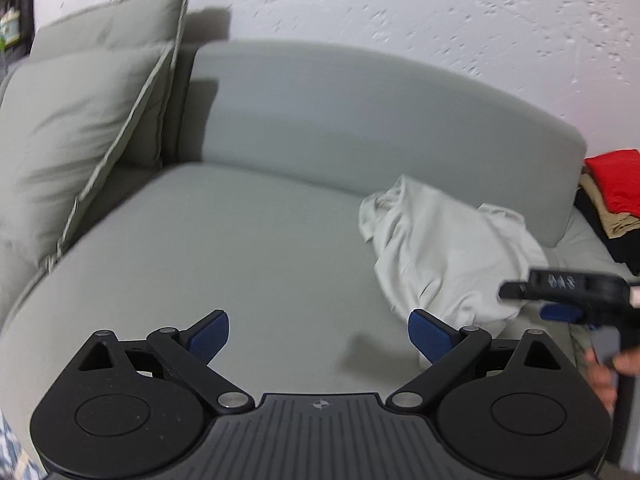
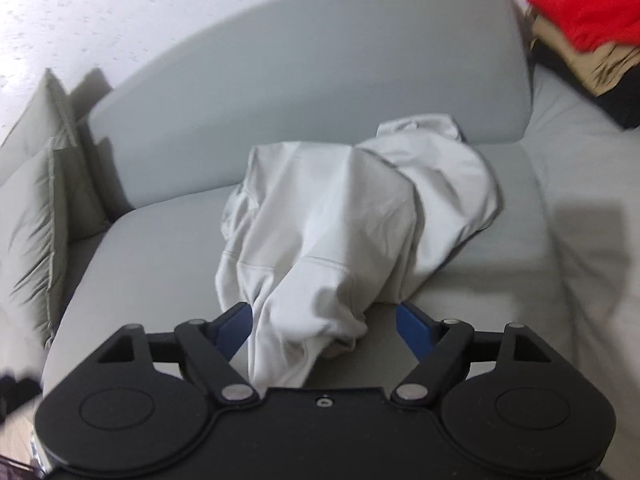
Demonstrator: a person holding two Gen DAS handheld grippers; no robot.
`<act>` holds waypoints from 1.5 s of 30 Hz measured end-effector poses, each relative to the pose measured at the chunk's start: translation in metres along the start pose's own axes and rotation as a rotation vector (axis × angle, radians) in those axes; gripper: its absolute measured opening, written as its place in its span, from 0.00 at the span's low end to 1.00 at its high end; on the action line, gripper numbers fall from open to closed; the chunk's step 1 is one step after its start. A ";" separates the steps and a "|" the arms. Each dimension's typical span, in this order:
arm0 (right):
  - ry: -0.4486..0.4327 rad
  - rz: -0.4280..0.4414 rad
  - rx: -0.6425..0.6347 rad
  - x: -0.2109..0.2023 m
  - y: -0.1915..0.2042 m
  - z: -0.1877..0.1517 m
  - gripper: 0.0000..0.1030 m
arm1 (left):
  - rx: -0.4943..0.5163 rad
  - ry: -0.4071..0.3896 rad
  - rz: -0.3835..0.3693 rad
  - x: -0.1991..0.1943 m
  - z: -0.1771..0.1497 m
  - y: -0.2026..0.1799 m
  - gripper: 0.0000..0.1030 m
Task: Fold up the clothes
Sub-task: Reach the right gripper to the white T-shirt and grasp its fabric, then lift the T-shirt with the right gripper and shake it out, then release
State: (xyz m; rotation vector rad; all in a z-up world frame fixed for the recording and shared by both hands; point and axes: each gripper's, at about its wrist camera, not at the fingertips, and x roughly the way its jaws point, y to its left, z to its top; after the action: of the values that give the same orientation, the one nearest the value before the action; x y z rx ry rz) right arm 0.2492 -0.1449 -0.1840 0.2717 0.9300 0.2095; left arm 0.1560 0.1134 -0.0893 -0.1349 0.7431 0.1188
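Observation:
A crumpled pale grey garment [image 2: 344, 224] lies in a heap on the grey sofa seat [image 1: 240, 248]. In the left wrist view the same garment [image 1: 444, 252] sits to the right. My left gripper [image 1: 319, 338] is open above bare seat, left of the garment, with nothing between its blue pads. My right gripper [image 2: 325, 330] is open, its fingers wide apart on either side of the garment's near end, which drapes between them. The right gripper [image 1: 560, 300] also shows at the right edge of the left wrist view, held by a hand [image 1: 604, 372].
Two grey cushions [image 1: 80, 128] lean at the sofa's left end. The curved backrest [image 2: 320, 64] runs behind the garment. A stack of folded clothes, red [image 2: 588, 4] over tan and black, sits at the far right. A white textured wall [image 1: 400, 8] is behind.

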 end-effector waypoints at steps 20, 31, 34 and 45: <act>-0.208 0.011 0.292 -0.180 -0.065 -0.022 0.01 | 0.048 -0.167 -0.212 -0.138 -0.005 0.020 0.87; -0.139 -0.094 0.111 -0.221 -0.074 -0.090 0.53 | 0.075 -0.062 -0.192 -0.125 -0.047 0.002 0.98; -0.015 0.035 0.004 -0.183 -0.046 -0.100 0.52 | 0.007 0.098 -0.207 -0.094 -0.066 -0.007 0.93; 0.168 -0.076 -0.301 -0.036 0.028 -0.126 0.64 | -0.023 0.056 -0.128 -0.106 -0.067 0.020 0.90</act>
State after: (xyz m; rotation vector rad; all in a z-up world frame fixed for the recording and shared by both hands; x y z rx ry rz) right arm 0.1246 -0.1110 -0.2193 -0.0603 1.0583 0.3016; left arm 0.0307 0.1161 -0.0676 -0.2076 0.7875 0.0019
